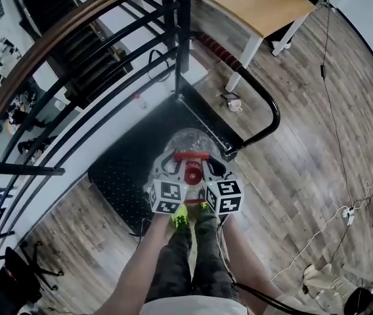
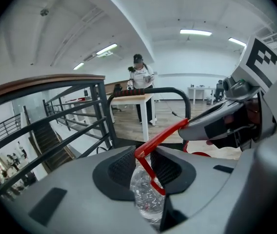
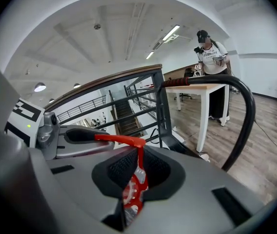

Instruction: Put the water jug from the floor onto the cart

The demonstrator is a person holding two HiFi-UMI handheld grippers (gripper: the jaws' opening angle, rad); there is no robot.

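The clear water jug with a red handle and red cap sits between both grippers, over the near part of the cart's black deck. My left gripper is shut on the handle's left end, with the red bar and clear jug wall between its pads. My right gripper is shut on the handle's right end; the red strap runs down between its pads. The frames do not show whether the jug rests on the deck.
The cart's black push handle curves up on the right. A stair railing with a wooden top rail borders the left. A wooden table stands beyond, with a person beside it. Cables trail on the wood floor at right.
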